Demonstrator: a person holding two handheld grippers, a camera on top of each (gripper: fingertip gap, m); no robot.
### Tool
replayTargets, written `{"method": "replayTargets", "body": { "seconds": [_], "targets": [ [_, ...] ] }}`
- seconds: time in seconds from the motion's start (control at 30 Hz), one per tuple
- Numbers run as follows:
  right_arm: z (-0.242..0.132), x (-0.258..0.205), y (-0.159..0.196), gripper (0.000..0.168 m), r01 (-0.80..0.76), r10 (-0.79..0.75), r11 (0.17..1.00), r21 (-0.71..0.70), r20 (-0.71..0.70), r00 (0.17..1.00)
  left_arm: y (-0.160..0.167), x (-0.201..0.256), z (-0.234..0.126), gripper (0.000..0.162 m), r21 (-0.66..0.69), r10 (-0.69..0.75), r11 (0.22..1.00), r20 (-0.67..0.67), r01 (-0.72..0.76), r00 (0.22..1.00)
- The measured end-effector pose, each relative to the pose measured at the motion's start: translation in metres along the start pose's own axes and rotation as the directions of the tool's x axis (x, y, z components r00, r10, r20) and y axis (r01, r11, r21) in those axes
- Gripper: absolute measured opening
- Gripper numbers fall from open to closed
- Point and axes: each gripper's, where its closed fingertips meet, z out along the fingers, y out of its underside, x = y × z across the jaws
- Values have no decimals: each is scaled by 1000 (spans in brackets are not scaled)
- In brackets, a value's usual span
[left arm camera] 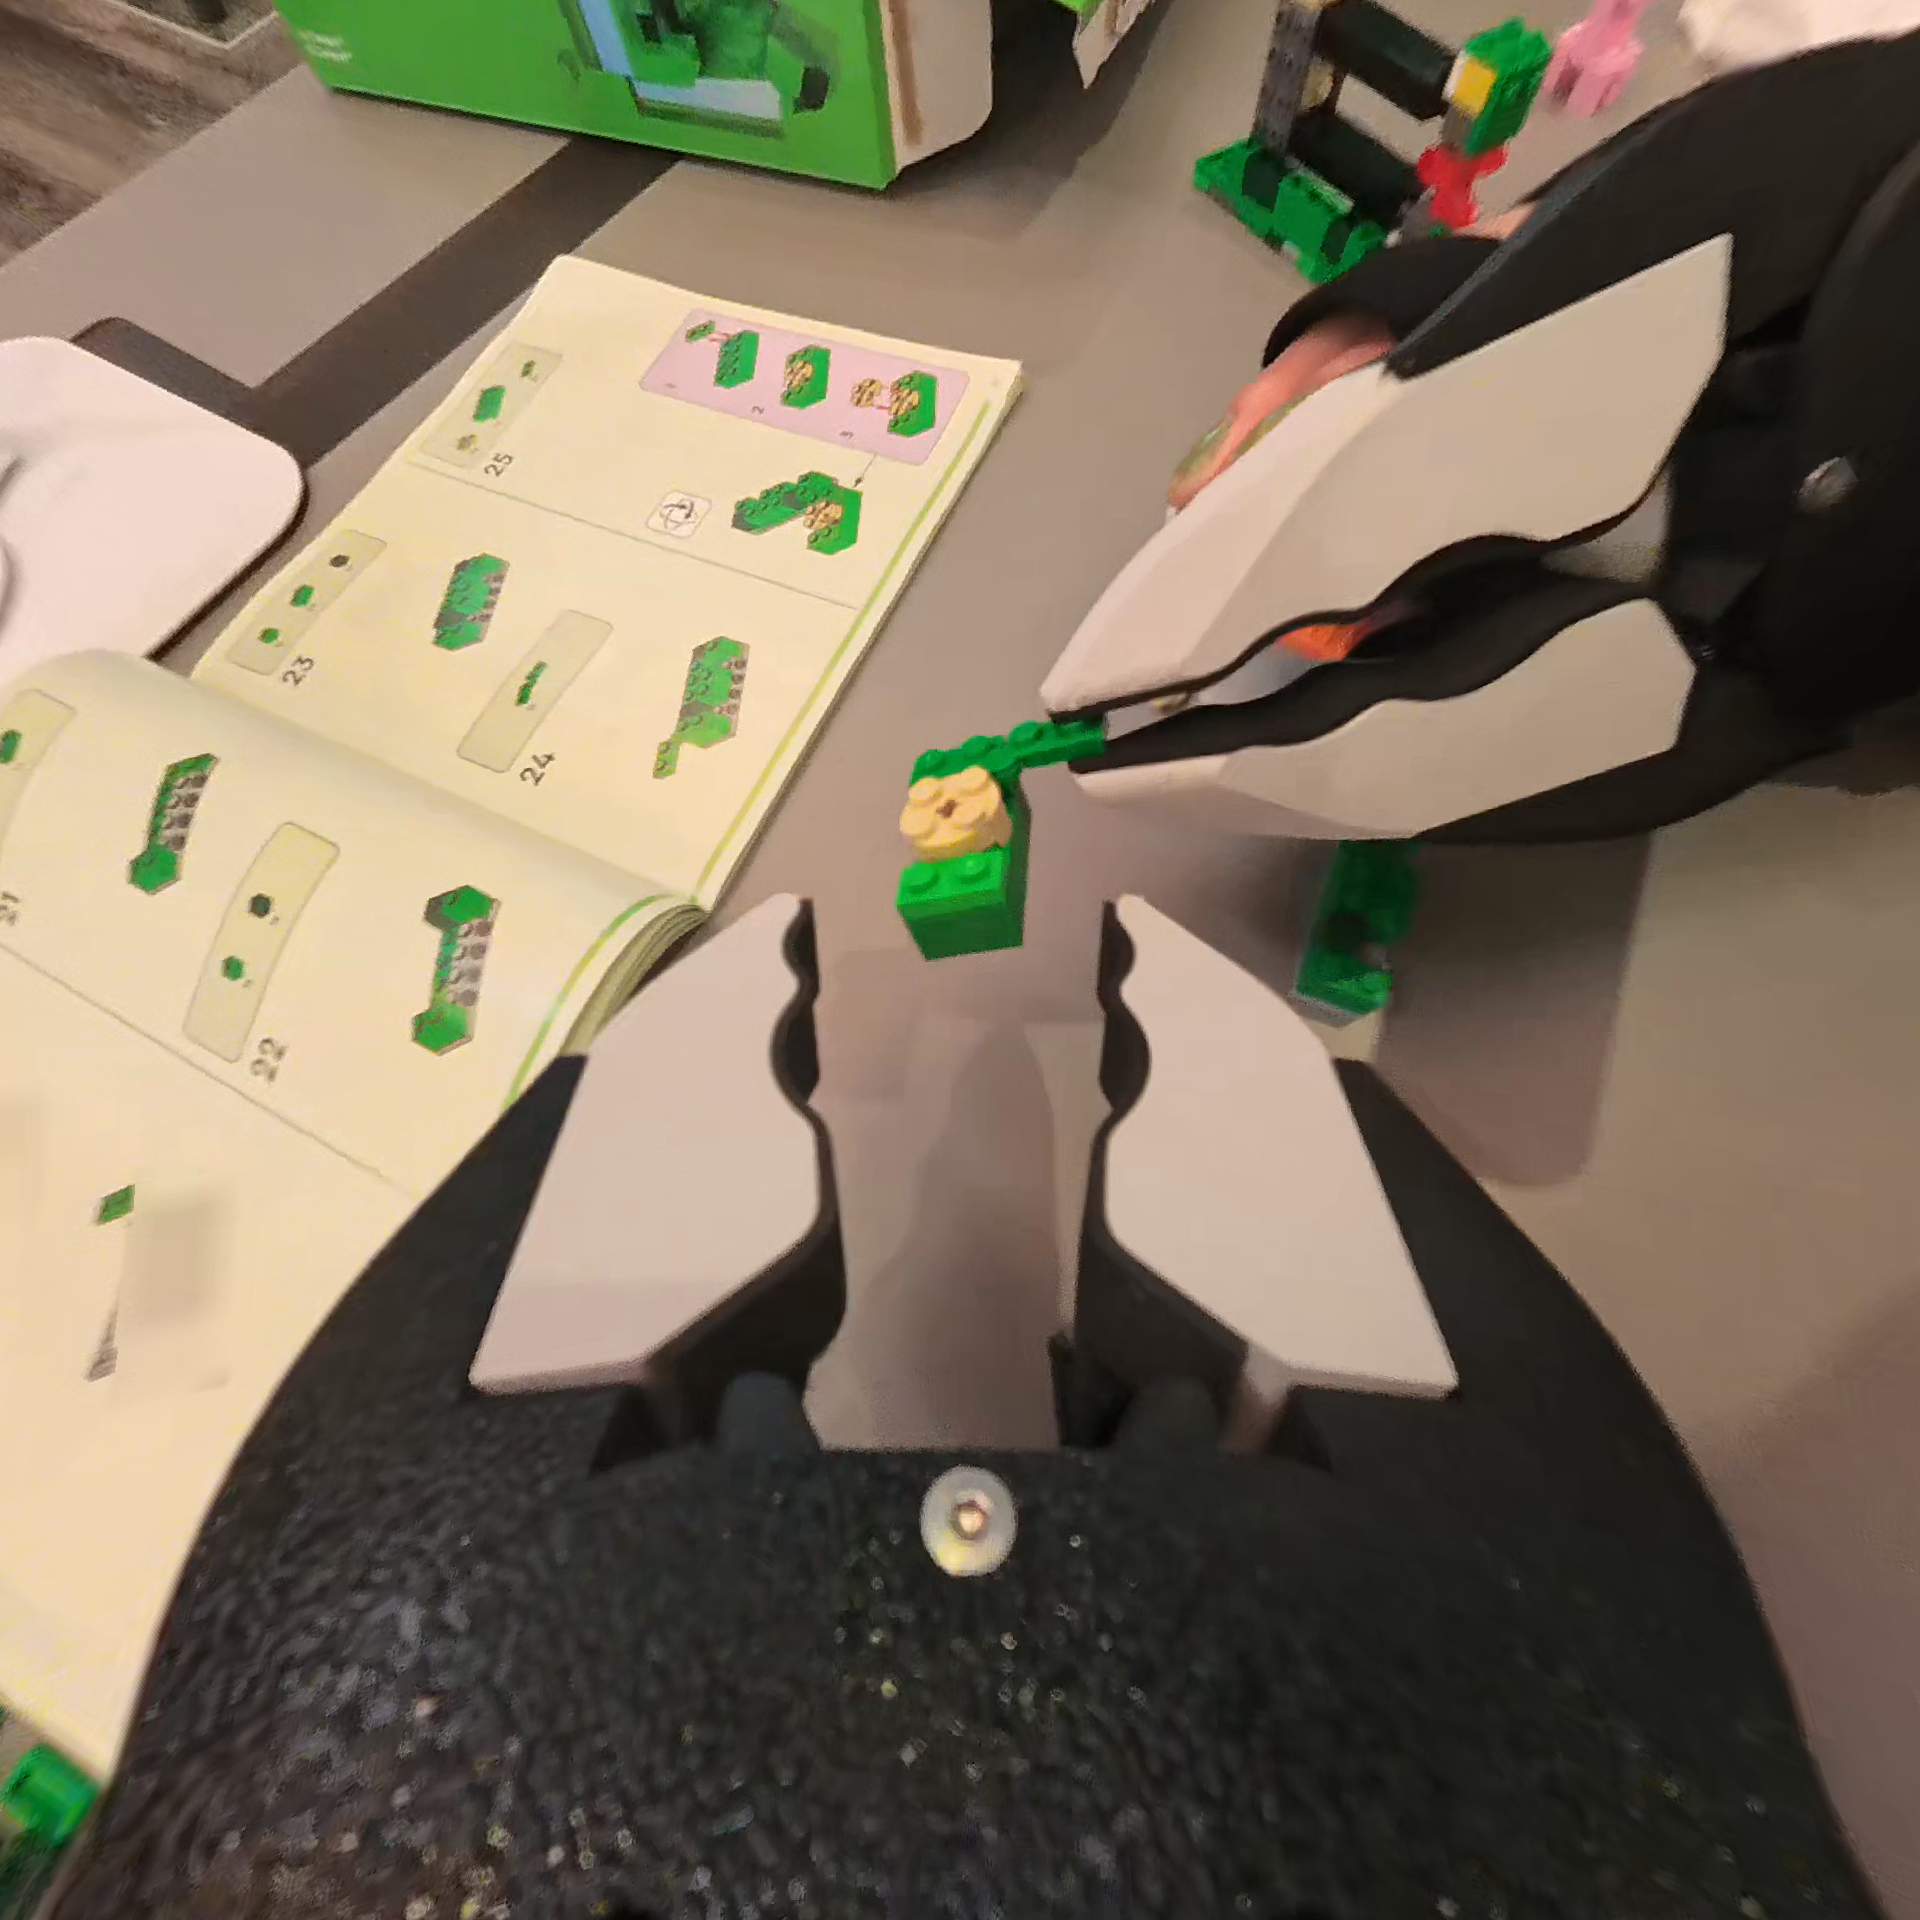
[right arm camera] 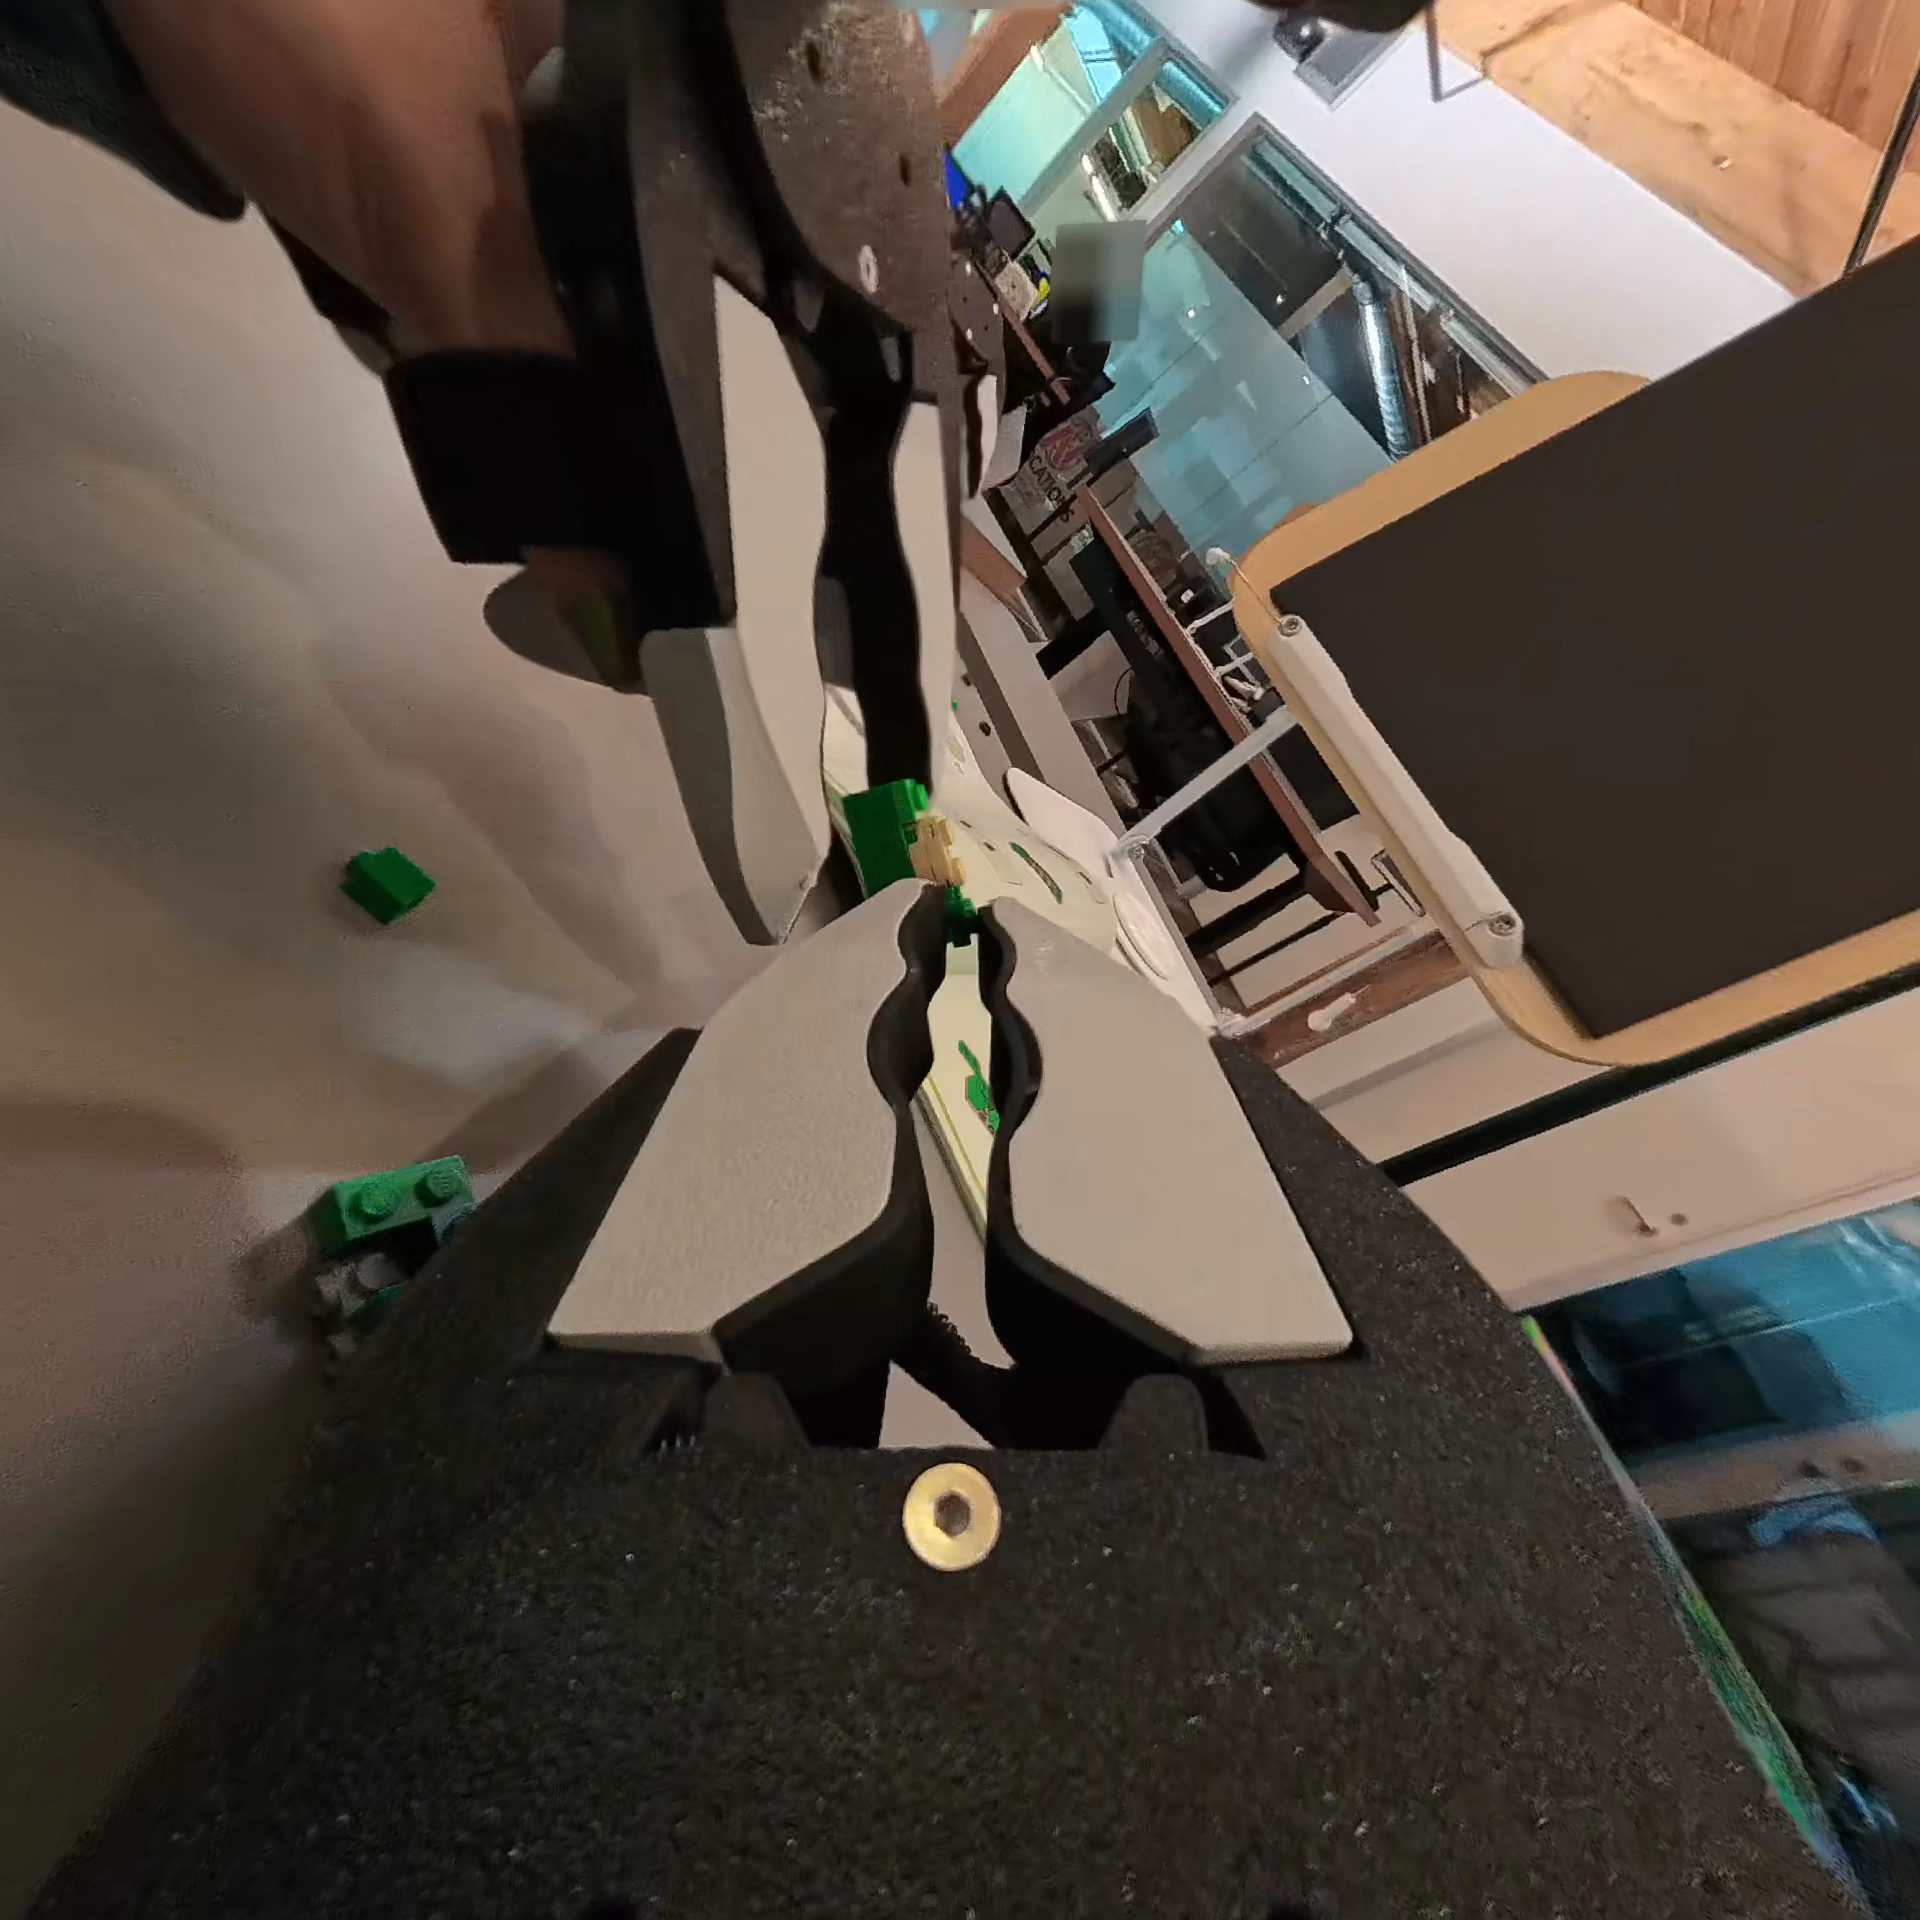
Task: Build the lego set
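Closest in, the left gripper [left arm camera: 956,935] sits with jaws spread wide and empty, lined up right under the little green lego assembly [left arm camera: 971,831], looks ready to take it. The right gripper [left arm camera: 1081,738] is clamped on its thin plate end, holding it above the table [left arm camera: 1195,343] beside the open instruction booklet [left arm camera: 582,582]. The half-built model [left arm camera: 1351,156] at the back is cut off and blurry.

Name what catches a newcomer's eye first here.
A small green assembly with a tan round piece hangs mid-frame, pinched at its plate end by the right tool. The left tool gapes open just below it. The open booklet lies left on the grey table.
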Motion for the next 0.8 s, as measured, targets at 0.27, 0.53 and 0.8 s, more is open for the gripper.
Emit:
{"method": "replayTargets", "body": {
  "seconds": [0.27, 0.53, 0.8],
  "targets": [
    [-2, 2, -5, 5, -53, 53, 998, 40, 6, 999, -16, 6, -3, 18, 149, -208, 960, -181, 236, 961],
    [-4, 5, -8, 6, -136, 134, 987, 82, 29, 991, -18, 14, 2, 19, 165, -267, 932, -290, 323, 919],
    [-10, 4, -14, 10, -205, 191, 963, 177, 95, 977, -20, 29, -4, 17, 85, -379, 875, -491, 476, 784]
  ]
}}
